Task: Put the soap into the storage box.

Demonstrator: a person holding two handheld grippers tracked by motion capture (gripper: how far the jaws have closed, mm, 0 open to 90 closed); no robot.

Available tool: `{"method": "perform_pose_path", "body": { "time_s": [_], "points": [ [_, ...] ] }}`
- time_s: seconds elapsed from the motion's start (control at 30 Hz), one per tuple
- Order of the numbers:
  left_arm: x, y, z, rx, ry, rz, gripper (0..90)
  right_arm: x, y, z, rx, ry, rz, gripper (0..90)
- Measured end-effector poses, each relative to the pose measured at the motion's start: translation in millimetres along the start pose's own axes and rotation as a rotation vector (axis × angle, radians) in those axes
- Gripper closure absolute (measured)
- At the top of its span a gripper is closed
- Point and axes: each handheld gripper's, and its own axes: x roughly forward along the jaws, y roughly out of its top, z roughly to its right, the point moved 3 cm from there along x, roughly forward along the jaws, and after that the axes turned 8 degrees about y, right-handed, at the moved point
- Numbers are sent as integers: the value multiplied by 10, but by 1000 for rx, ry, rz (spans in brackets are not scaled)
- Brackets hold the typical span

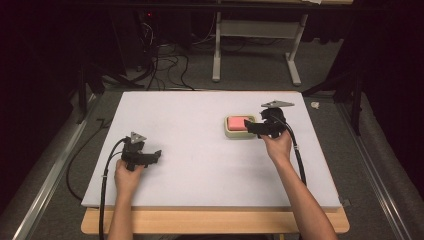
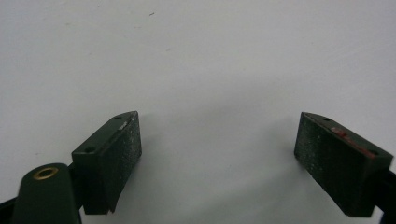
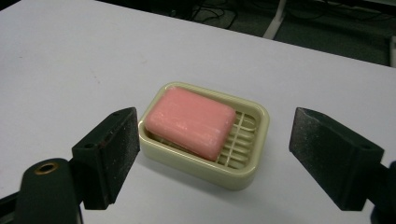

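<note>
Over on the right, the right gripper (image 1: 256, 127) sits just beside the cream soap dish (image 1: 231, 132) on the white table (image 1: 200, 165), and its own camera gives the detail the high view blurs: a pink soap bar (image 3: 190, 122) lying tilted across the dish's slatted grid (image 3: 239, 135), jaws spread wide either side, gripping nothing. The left gripper (image 1: 150, 157) is well apart, near the table's front left, held by the left hand (image 1: 126, 176); its view has bare white surface between wide-open jaws, nothing held. From above, cables (image 1: 165, 62) snake over the floor beyond the table, beside a white frame leg (image 1: 216, 50)
</note>
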Motion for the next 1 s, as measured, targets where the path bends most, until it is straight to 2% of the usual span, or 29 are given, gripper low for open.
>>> {"method": "perform_pose_path", "body": {
  "time_s": [0.33, 0.77, 1.0],
  "points": [
    [0, 0, 0, 0, 0, 0, 153, -92, -71, 106, 17, -6, 1, 176],
    [0, 0, 0, 0, 0, 0, 153, -197, -121, 135, 7, -14, 5, 178],
    [0, 0, 0, 0, 0, 0, 153, -243, -201, 191, 24, -17, 7, 179]
  ]
}}
